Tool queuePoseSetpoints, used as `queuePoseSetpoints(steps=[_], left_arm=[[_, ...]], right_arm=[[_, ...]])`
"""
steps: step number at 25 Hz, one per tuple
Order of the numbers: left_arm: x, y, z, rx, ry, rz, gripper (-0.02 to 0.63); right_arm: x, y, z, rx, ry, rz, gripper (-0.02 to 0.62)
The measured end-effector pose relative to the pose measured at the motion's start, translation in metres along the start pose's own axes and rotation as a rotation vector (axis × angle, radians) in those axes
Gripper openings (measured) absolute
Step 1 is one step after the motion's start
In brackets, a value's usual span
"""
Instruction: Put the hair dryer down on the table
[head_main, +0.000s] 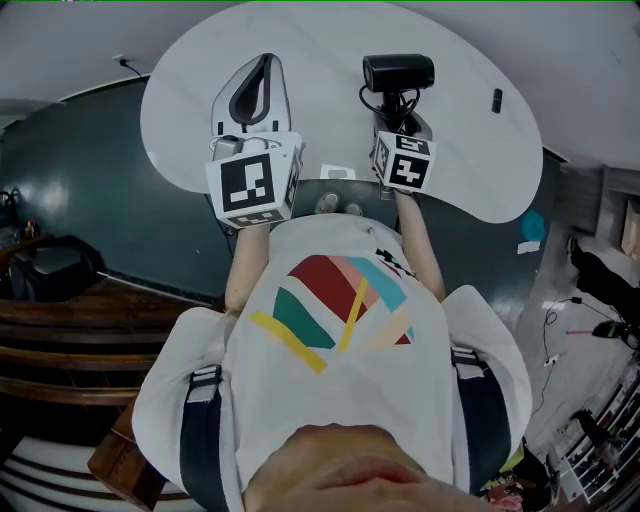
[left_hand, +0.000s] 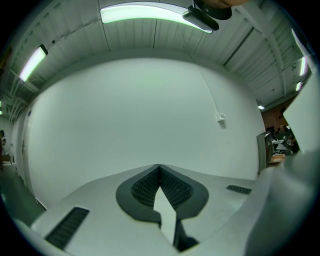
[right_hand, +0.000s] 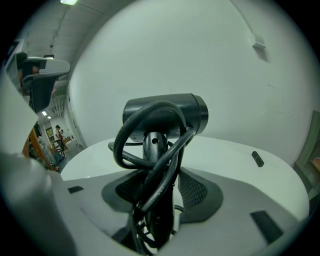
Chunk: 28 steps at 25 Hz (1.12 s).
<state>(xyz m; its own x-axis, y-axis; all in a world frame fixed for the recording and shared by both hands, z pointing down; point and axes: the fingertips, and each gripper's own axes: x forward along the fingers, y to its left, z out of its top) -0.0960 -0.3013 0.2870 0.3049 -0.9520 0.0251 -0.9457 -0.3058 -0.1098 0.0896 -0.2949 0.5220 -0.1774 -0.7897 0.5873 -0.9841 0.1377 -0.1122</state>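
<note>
Two grippers are held out over the white worktop. The right gripper has its jaws clamped on the handle of the black hair dryer. The dryer is held above the worktop, handle down, with its barrel lying crosswise over the jaws. Its cord loops loosely round the handle. The left gripper beside it is empty, with its jaws pressed together at the tips. A small black object lies on the worktop, well off to the right.
</note>
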Motion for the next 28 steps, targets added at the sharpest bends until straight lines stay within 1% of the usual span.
queuePoseSetpoints(steps=[15,28], left_arm=[[0.01,0.008,-0.004,0.022,0.023,0.009,0.014],[0.008,0.011,-0.013,0.027,0.042,0.02,0.014]], right_arm=[[0.04,-0.009,-0.037,0.004,0.145,-0.034,0.209],[0.055,-0.015,-0.064,0.03,0.242,-0.055,0.21]])
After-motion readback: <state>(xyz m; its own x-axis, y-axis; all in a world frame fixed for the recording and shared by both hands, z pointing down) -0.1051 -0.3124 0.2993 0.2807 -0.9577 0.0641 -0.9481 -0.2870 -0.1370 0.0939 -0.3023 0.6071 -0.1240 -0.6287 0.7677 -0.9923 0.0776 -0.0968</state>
